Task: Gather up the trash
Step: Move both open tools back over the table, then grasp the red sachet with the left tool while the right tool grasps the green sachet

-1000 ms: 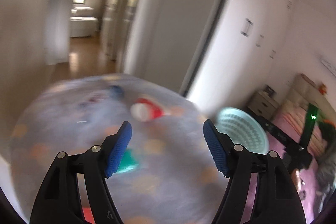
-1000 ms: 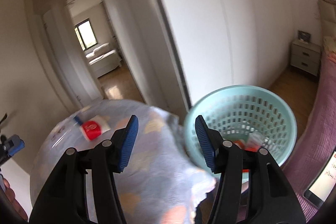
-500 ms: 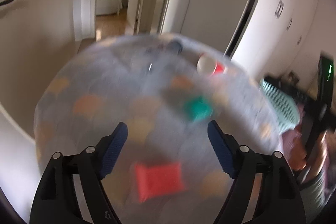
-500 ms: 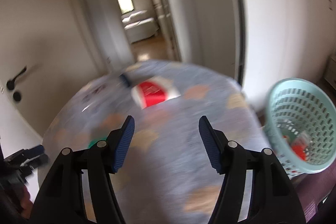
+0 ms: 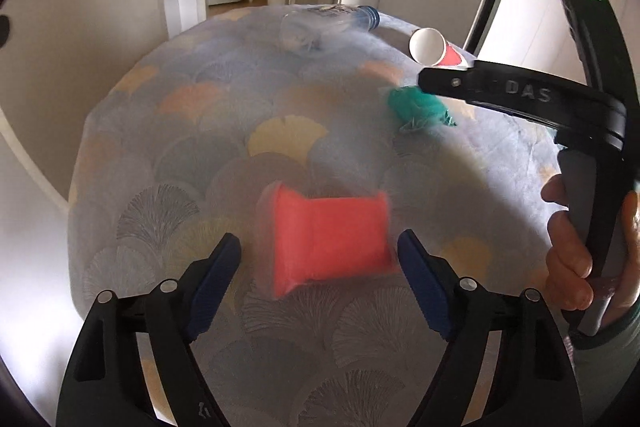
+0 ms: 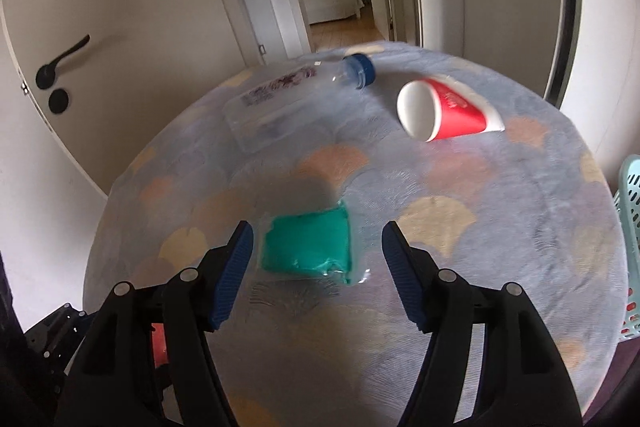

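Trash packets look light, soft and slick: the red packet [image 5: 328,239] lies low-centre on the bench [image 5: 168,155] between my left jaws, closing but not touching, the green packet [image 6: 306,245] between my opening right jaws, so I'd pinch each across its middle.

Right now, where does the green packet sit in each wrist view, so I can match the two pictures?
Left wrist: the green packet lies upper right on the patterned cloth, just below the right gripper's arm.
Right wrist: the green packet lies low centre, between the right gripper fingers, untouched.
Shared landmark: the red paper cup, on its side, beyond the packet in both.
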`<state>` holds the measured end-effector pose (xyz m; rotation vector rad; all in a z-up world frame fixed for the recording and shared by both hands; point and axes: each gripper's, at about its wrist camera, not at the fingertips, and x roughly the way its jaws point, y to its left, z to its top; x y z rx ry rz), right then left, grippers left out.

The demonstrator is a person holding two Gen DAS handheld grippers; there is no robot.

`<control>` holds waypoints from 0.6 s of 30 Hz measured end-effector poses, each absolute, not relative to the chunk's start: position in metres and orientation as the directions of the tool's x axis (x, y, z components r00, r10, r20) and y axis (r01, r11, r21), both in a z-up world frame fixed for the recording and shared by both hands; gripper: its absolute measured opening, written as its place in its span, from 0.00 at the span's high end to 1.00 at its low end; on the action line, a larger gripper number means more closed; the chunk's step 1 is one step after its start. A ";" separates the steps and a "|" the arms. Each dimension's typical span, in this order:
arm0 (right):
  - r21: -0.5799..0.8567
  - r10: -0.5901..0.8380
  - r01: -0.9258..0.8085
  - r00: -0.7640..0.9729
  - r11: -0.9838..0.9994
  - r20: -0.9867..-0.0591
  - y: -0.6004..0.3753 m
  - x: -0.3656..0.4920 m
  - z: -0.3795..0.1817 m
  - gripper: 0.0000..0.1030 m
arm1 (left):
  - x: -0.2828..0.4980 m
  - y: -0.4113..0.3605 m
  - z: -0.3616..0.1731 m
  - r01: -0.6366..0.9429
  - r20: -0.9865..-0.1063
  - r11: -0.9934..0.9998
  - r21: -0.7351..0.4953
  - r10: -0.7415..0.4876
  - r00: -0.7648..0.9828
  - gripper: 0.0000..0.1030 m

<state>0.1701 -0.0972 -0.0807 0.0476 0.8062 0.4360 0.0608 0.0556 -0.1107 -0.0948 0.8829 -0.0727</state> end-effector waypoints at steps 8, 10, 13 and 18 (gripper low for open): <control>0.202 0.388 -0.364 0.566 0.909 -0.727 -0.083 0.180 -0.099 0.38 | 0.060 0.048 -0.113 0.018 -0.759 0.999 -0.041 -0.042 0.650 0.25; 0.192 0.384 -0.370 0.568 0.909 -0.728 -0.081 0.181 -0.100 0.38 | 0.056 0.050 -0.112 0.001 -0.750 0.999 -0.032 -0.025 0.661 0.25; 0.178 0.379 -0.379 0.563 0.908 -0.734 -0.078 0.180 -0.101 0.39 | 0.050 0.053 -0.109 -0.024 -0.735 1.000 -0.007 0.011 0.678 0.24; 0.155 0.373 -0.394 0.567 0.906 -0.734 -0.073 0.178 -0.102 0.49 | 0.055 0.054 -0.116 -0.025 -0.752 0.999 -0.020 0.001 0.659 0.25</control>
